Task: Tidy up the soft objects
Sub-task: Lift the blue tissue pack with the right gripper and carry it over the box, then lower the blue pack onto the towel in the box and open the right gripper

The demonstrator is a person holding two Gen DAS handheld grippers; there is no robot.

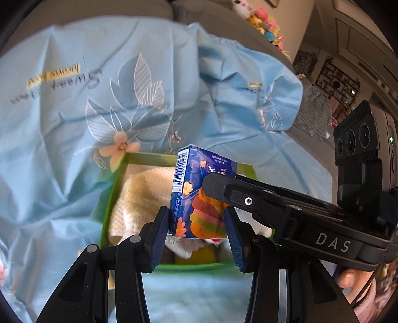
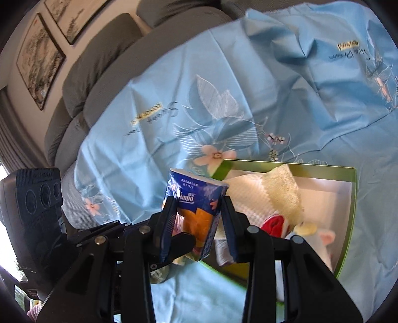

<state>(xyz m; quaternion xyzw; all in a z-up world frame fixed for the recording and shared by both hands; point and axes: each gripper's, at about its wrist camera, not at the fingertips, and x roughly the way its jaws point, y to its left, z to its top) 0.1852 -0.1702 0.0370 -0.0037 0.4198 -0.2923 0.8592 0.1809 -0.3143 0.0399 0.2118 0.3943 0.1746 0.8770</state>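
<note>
both claws pinch one tissue pack over the box

low centre, the left gripper [image 1: 196,228] and the right gripper [image 2: 196,223] each pinch the blue tissue pack [image 1: 199,193] (tempo branded), held above the green box [image 2: 353,198] of cream towels [image 2: 278,191]. beneath spreads a wrinkled blue floral sheet [image 1: 62,119]. further up, grey sofa cushions [image 2: 99,59]; framed pictures [image 2: 39,57] upper left, plush toys [image 1: 261,20] upper right.

My left wrist camera looks forward and down along my left gripper [image 1: 197,224], close over the green box [image 1: 112,196] on the blue sheet [image 1: 62,124]. My right wrist camera looks along my right gripper [image 2: 197,223] from the box's other side, equally close. Both views share the tissue pack [image 1: 199,188], box and sheet, and each sees the other gripper.
</note>
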